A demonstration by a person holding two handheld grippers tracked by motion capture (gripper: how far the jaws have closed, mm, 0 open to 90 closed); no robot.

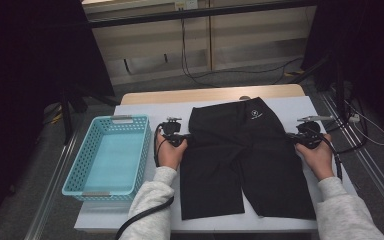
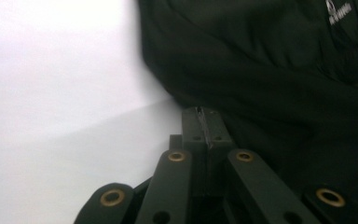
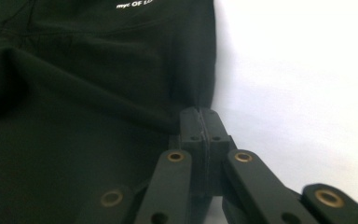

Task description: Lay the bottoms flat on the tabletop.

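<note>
Shorts lie long axis 12–6. L gripper clenched at their 9 edge, R gripper clenched at 3; whether cloth's pinched, can't tell.

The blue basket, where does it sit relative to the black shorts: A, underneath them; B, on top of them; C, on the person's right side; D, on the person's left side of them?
D: in the high view the blue basket stands on the white table at the left, apart from the black shorts, beside the left tool.
</note>
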